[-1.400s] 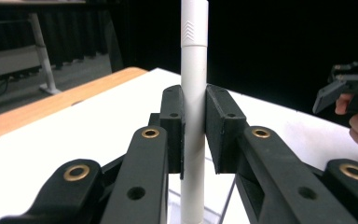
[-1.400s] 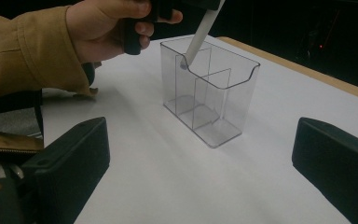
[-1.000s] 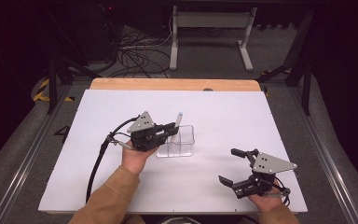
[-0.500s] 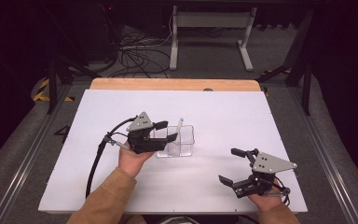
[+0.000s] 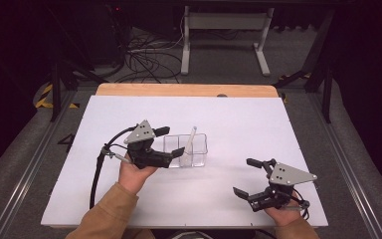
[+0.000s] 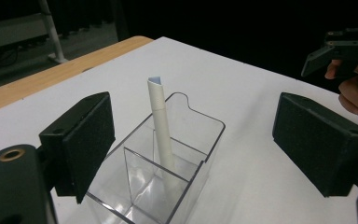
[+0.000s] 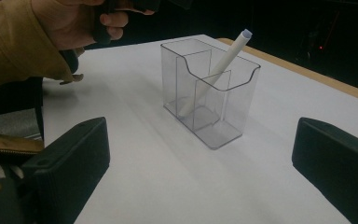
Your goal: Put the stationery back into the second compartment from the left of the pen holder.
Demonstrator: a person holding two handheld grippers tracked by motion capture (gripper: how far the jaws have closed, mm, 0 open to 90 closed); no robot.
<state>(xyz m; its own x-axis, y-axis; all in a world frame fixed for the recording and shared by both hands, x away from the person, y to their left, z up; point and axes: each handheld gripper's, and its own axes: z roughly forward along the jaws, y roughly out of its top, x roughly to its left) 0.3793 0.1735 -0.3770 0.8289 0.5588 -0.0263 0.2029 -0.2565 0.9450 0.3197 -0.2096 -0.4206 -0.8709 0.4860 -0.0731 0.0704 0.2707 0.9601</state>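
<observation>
My left claw [image 6: 191, 154] had just been opening, both pads spread with nothing between them; the white pen [image 6: 162, 126] leaned in the clear holder [image 6: 200, 154] just ahead. I judged a straight, slow retreat best, clear of the rim.

clear holder [image 6: 168, 186] near end cut off at bottom edge (left gripper view), white tube [image 6: 161, 126] foot blurred behind dividers
</observation>
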